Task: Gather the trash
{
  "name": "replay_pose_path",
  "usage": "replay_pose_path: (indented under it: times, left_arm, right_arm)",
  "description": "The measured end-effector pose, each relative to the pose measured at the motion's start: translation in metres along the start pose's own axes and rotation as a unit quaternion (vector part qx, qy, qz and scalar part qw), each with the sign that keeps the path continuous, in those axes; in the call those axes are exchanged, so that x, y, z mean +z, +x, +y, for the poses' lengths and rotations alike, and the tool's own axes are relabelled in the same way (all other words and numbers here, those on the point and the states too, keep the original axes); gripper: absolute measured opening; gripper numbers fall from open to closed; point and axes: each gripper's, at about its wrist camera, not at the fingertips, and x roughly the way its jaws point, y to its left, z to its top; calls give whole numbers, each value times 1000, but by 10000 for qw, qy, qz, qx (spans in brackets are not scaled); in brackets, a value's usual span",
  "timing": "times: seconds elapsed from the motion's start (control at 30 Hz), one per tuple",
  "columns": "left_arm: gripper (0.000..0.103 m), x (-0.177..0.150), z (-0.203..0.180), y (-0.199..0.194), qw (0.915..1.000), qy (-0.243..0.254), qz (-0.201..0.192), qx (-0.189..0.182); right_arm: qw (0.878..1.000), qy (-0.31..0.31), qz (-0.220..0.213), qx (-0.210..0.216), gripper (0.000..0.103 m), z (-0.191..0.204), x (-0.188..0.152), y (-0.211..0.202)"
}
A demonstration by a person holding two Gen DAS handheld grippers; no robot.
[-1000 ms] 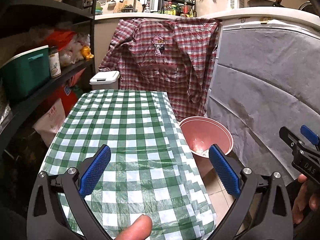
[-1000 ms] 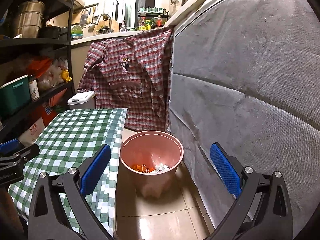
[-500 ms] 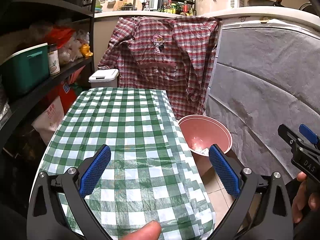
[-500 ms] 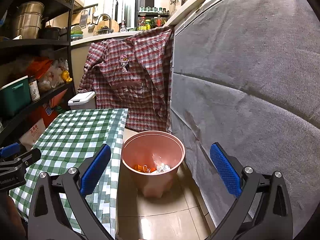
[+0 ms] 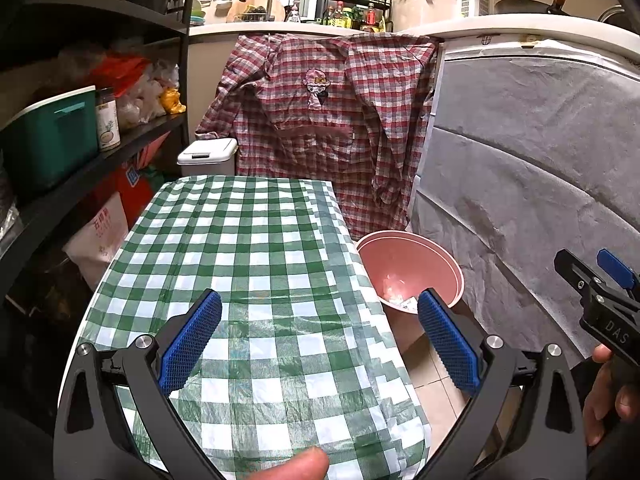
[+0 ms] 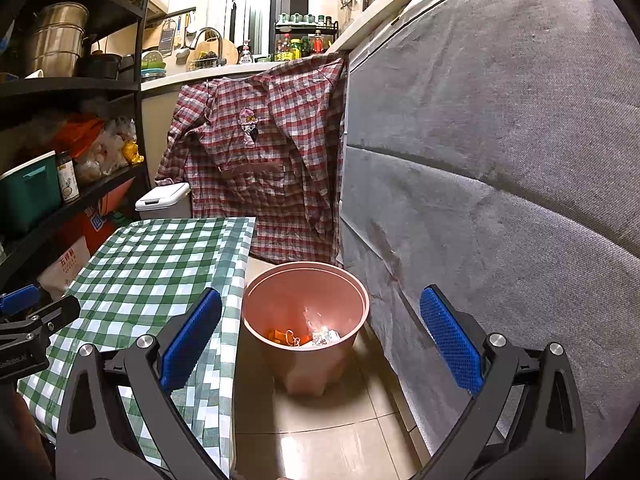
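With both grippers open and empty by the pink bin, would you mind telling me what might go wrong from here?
1. The pink bin stands on the floor close beside the overhanging checked tablecloth; a swing of the right gripper might snag the cloth or tip the bin, spilling the scraps.
2. The left gripper, jaws wide, hangs just over the cloth and could drag it.
3. No trash shows on the table, so stray pieces may be overlooked.
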Motion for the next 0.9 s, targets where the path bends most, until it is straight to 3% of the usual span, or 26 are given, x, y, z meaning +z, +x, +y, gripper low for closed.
replay_pose_path:
  times: [0.9]
  left_arm:
    - [95, 2, -3, 1, 10000, 18, 16, -15]
  right_arm:
    - [10000, 1, 10, 5, 98, 0, 1, 2]
